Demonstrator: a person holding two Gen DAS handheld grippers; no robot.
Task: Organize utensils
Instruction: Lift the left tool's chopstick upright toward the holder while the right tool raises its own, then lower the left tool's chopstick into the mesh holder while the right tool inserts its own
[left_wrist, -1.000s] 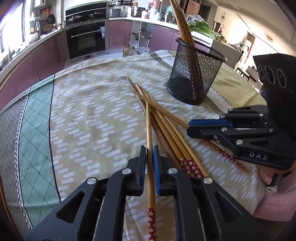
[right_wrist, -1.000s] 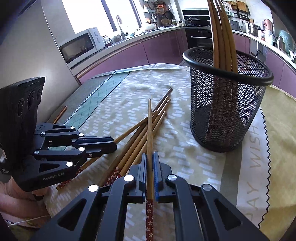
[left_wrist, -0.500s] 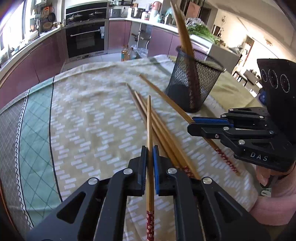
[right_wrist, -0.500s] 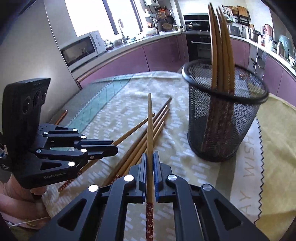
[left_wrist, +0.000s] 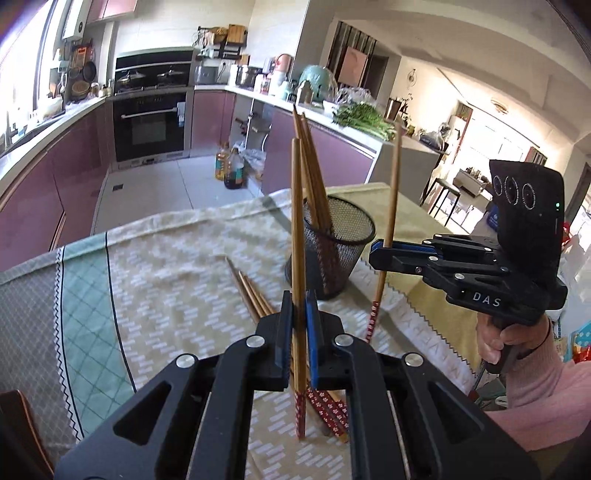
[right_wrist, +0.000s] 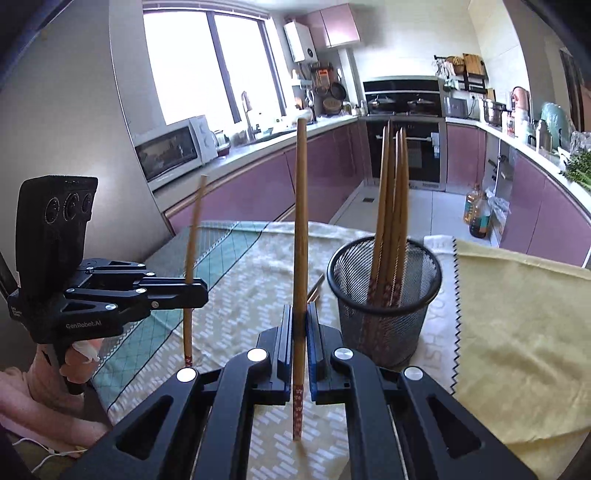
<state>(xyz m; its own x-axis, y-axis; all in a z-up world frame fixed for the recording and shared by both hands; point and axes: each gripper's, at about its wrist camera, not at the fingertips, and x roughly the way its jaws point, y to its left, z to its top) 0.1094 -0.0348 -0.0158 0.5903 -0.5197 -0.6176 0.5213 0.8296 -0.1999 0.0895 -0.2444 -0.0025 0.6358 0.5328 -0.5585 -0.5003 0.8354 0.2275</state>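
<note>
So both hands are doing the same trick at once here. On the left, the left claw (left_wrist: 299, 332) is clenched on a single chopstick (left_wrist: 297, 236), pinching it low on the shaft, near the red flowery handle end, and holding it bolt upright with the thin tip pointing at the ceiling. My guess is that's deliberate: stood up like that, handle down, it can drop straight into the pot the same way round as the ones already in there.

Under and just past that claw, a few loose chopsticks (left_wrist: 251, 291) lie flat on the patterned cloth (left_wrist: 166, 280) covering the worktop, bunched together, so there's more to clear.

Moving right, the black mesh holder (right_wrist: 384, 295) stands on the cloth, partly on its cream border beside the yellow cloth (right_wrist: 517, 314). Several chopsticks (right_wrist: 393, 192) lean inside it, floral ends at the bottom, tips up.

Furthest right, the right claw (right_wrist: 300, 334) is gripping its own chopstick (right_wrist: 300, 229) the same way: upright, low grip, floral end hanging just beneath the fingers. It sits just beside the holder, not over the rim yet, so I'd say it goes in first with a lift and a short move across.
</note>
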